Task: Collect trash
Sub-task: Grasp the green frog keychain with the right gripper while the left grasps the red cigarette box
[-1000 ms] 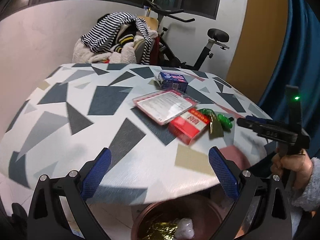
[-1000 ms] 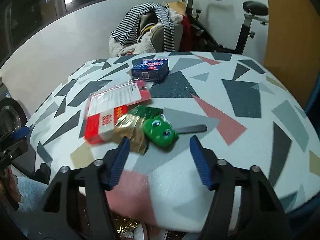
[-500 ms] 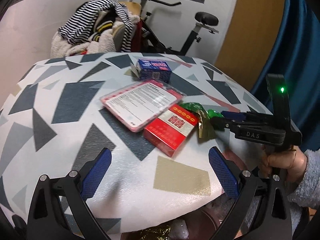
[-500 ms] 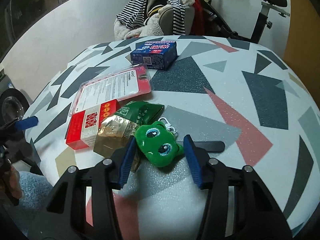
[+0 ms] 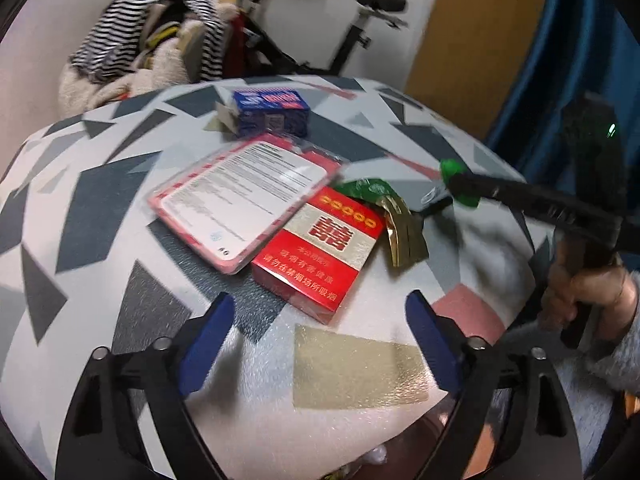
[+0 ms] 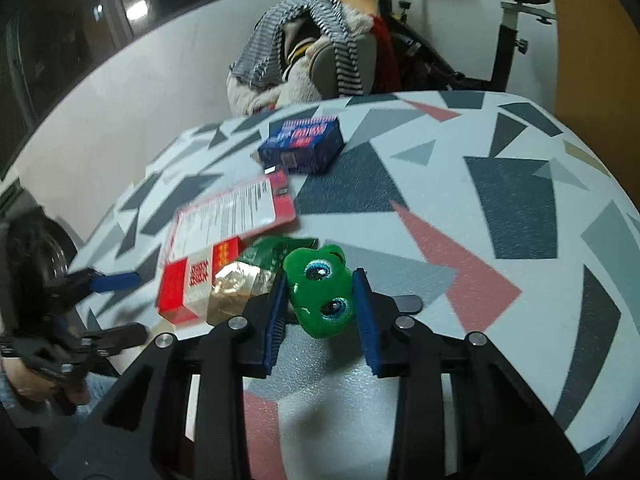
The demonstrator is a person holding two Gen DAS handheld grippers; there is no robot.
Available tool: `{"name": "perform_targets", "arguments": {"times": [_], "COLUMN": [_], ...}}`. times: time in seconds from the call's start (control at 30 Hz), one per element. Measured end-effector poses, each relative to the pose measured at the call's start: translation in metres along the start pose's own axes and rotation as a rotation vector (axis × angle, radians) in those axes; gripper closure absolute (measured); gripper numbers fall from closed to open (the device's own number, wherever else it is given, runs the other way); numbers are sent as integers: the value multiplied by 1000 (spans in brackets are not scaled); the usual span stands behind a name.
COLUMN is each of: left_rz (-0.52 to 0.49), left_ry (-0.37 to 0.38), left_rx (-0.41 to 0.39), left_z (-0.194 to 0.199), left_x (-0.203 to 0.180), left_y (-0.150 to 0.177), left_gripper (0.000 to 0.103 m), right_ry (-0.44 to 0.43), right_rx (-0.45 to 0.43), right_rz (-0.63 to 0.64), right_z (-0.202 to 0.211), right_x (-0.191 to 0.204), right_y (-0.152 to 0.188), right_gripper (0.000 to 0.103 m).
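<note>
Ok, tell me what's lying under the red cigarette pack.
The red cigarette pack lies partly on the pink-edged flat package, its right edge against the gold wrapper. Whatever else lies beneath is covered.

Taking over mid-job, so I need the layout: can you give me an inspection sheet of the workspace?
Surface: patterned table.
Job's things: red box, gold wrapper, green packet, blister card, blue box.
Clutter: green plush.
Grippers: left gripper open near the red box; right gripper closed on the plush.
Cables: nothing seen.
Surroundings: clothes pile, exercise bike.
</note>
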State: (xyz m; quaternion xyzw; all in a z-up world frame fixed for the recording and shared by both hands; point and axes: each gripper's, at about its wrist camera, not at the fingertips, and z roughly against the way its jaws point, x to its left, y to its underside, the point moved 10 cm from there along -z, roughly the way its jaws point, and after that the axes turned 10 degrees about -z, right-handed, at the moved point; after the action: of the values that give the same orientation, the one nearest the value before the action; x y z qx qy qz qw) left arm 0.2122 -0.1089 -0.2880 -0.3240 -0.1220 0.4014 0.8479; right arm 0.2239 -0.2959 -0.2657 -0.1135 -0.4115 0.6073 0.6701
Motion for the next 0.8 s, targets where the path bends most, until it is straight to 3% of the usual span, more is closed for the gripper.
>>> {"name": "perform_targets", "arguments": {"times": [0.1,0.33,0.8], "left_rz": [36,56,-107], "left_ry": [24,52,48], "left_rx": [44,56,98], "left_z": [-12,-23,-49], "left_x": [12,26,11], "left_y": [2,-5,-29], "left_gripper": [31,32,31], "right_ry": [-10,-13,-14], "right_rx": [-20,-30,-29], "right_rz": [-19,-50,-65], "right_z": [9,16,20], "right_x": [-2,-9,-11], "right_y": [-3,-4,1], "right_gripper": [68,68,68]}}
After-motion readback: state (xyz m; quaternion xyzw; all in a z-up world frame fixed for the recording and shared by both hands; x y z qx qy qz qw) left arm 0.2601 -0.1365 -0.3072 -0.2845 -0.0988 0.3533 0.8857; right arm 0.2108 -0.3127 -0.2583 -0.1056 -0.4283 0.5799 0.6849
